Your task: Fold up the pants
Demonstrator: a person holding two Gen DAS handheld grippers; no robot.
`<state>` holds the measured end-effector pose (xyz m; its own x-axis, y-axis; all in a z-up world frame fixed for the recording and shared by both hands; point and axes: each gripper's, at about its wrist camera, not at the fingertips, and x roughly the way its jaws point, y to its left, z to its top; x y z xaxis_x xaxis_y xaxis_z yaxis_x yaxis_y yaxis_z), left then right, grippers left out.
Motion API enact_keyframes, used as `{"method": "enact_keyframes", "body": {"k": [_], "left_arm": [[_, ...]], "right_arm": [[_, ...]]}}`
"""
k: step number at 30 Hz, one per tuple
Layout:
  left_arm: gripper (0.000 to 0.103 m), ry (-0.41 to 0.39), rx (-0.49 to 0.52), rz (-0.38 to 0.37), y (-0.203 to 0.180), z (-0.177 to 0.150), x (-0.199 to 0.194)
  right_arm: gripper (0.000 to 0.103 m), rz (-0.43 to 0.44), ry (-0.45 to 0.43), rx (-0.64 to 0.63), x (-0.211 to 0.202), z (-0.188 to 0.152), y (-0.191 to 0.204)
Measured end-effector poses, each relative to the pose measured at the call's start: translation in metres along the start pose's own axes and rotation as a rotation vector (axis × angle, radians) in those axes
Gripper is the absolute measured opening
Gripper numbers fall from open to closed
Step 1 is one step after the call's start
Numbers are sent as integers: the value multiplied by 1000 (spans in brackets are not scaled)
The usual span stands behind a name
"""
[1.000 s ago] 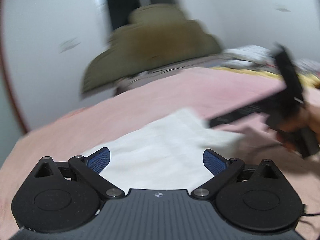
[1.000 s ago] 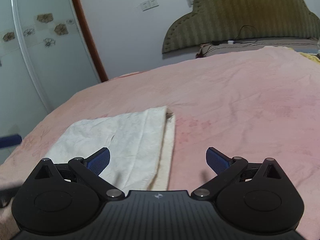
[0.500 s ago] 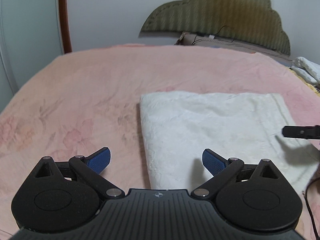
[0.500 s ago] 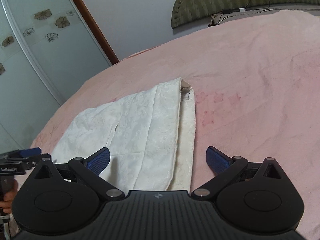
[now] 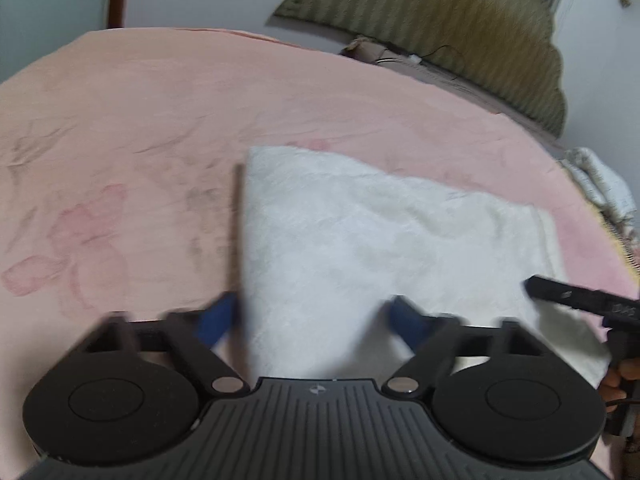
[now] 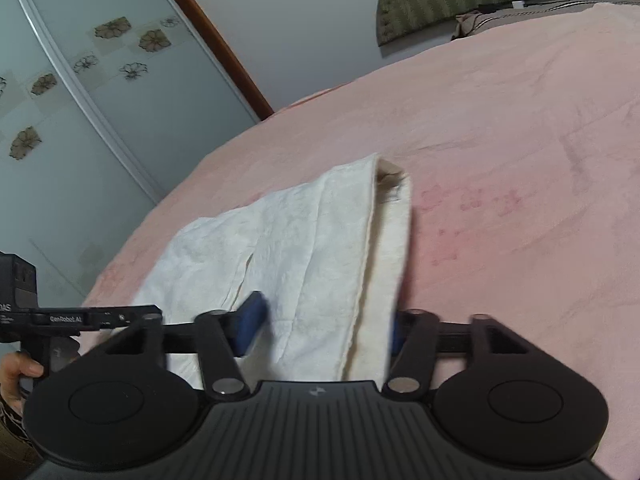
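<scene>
The white pants (image 5: 380, 248) lie folded flat on the pink bed (image 5: 140, 120), their near edge under both my tools. My left gripper (image 5: 312, 320) has just been closing, its blue fingers (image 5: 216, 320) straddling the near left corner, one off the cloth, not yet pinching. My right gripper (image 6: 324, 328) has also been closing; its fingers (image 6: 250, 326) flank the near right edge, still apart.
</scene>
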<state>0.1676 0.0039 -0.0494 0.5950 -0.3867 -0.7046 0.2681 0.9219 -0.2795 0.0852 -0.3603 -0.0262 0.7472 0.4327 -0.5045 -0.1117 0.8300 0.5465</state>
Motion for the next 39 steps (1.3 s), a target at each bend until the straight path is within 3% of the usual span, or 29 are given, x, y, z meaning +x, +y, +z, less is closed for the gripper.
{"method": "enact_keyframes", "body": {"k": [1,3,6,10,16,20,22,25,27,28,30,33,35,37,39], "left_arm": [[55,-7,-7,5,-1,0,0],[25,-41,15,28,-6,-2,-4],[10,-116,34,43,-9,-9,-17],[9,-209,67,60,-15,-10,-34],[10,-370,178,147,-26,-2,-61],[10,-405,202,205,-22,17,-67],[12,-364,174,220,-12,28,-59],[16,-231,93,240,12,38,-33],[28,-169,76,307,21,33,-16],[32,-165,78,338,22,29,-15],[44,-186,85,362,22,20,-24],[62,-216,101,423,16,7,-46],[77,-228,117,418,11,1,-53],[80,-200,165,419,4,-6,-47],[82,-194,236,477,-1,-12,-33]], "right_arm": [[48,-1,2,-4,0,-1,0],[44,-23,-6,-47,-2,-3,7],[35,-62,-38,-128,-8,-5,26],[26,-66,-92,-203,-16,3,47],[24,-41,-133,-308,-5,29,73],[24,-18,-160,-351,18,55,84],[24,-5,-157,-337,34,68,83],[25,-11,-89,-286,66,78,72],[32,-64,-17,-244,88,74,59],[44,-100,12,-220,97,72,52],[54,-124,13,-181,96,66,39],[54,-194,-64,-194,70,58,41],[56,-243,-137,-271,46,48,54],[56,-190,-147,-345,34,36,70],[60,-125,-96,-394,34,25,79]]}}
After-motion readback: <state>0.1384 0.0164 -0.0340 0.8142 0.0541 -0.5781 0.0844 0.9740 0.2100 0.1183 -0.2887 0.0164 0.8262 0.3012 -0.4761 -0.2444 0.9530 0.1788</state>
